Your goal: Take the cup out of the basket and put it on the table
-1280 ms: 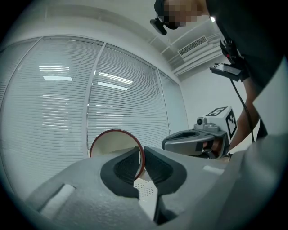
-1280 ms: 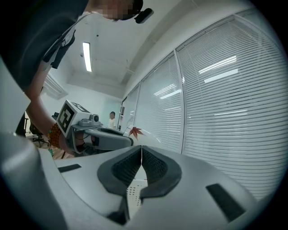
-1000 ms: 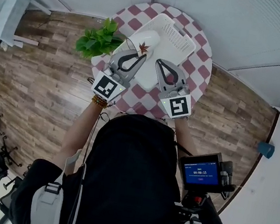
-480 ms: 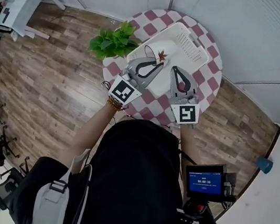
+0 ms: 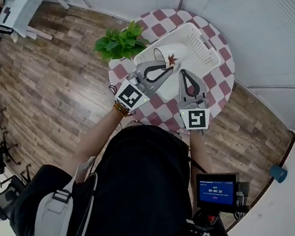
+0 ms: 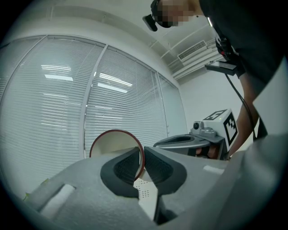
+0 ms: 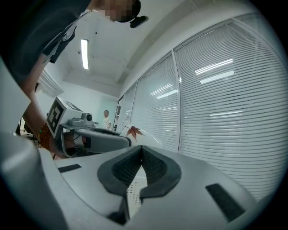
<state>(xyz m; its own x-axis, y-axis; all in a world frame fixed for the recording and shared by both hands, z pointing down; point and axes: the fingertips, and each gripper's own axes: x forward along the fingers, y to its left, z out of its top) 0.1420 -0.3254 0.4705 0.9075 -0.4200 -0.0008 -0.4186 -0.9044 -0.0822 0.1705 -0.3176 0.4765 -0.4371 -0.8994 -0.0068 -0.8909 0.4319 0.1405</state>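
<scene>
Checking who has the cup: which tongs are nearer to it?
Left. The left tongs pinch the rim of the cup; the right tongs are shut on nothing, beside the cup over the basket.

Over white basket [image 5: 202,46]: left claw [image 5: 165,67] at cup [image 5: 165,56] (red leaf print), right claw [image 5: 183,72] beside.

The cup [image 6: 114,146] is showing a smooth, glossy finish; the perforated basket [image 5: 200,44] is looking like matt plastic, the floor [image 5: 48,75] like wood.
</scene>
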